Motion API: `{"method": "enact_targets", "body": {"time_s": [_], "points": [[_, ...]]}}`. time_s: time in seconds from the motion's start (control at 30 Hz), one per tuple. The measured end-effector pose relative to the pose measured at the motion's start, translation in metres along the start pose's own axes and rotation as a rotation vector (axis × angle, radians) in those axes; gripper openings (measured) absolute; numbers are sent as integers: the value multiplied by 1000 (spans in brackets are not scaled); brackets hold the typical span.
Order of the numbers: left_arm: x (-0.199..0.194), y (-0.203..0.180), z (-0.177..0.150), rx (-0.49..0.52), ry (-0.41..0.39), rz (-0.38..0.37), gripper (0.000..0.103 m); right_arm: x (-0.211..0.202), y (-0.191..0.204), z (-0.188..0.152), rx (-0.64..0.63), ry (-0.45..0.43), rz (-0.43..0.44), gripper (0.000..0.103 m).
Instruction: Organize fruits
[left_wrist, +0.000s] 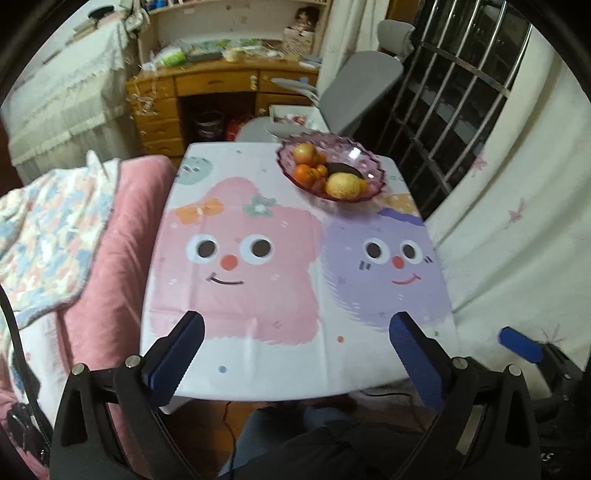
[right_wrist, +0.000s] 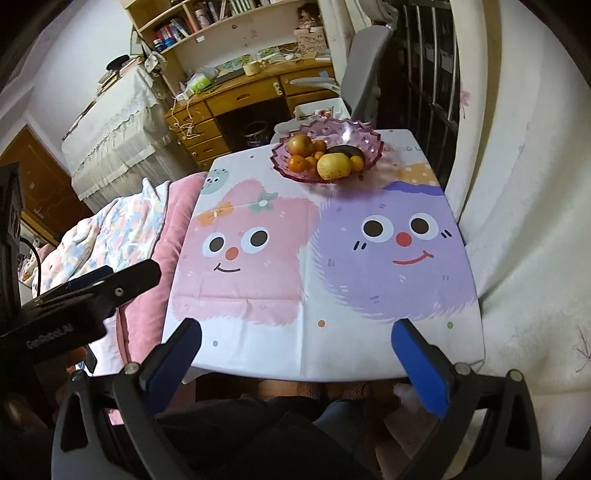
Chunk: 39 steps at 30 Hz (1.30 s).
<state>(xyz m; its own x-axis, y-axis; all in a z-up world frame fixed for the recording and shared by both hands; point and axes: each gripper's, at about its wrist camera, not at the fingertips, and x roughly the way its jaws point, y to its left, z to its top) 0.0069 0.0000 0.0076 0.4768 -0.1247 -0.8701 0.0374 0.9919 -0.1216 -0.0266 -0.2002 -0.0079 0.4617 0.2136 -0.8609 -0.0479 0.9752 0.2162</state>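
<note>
Fruits (left_wrist: 341, 184) sit piled in the pink bowl (left_wrist: 369, 157) at the counter's (left_wrist: 258, 354) far right corner; both grippers, left (left_wrist: 295, 354) and right (right_wrist: 295, 354), hover near the front edge, fingers released, empty, presumably ready to reach.

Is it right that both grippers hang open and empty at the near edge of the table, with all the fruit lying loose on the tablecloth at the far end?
Not quite. The fruit is not loose on the tablecloth: it sits in the purple glass bowl at the far end, as the right wrist view shows. The rest holds: left gripper and right gripper have their jaws apart, empty.
</note>
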Motion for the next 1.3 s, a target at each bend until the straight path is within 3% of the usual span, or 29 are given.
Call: {"method": "enact_targets", "body": {"time_s": [0.13,0.5,1.3], "points": [[-4,-5,-3,9,-29,42,102,-7,3,0,-11,-51,-17,103],[-3,-10,-7,17,-33,72,102,-5,3,-3,-8,-66,-4,103],[-1,-15,-7,26,-34,77,102,-2,1,-1,-19,-23,-22,103]]}}
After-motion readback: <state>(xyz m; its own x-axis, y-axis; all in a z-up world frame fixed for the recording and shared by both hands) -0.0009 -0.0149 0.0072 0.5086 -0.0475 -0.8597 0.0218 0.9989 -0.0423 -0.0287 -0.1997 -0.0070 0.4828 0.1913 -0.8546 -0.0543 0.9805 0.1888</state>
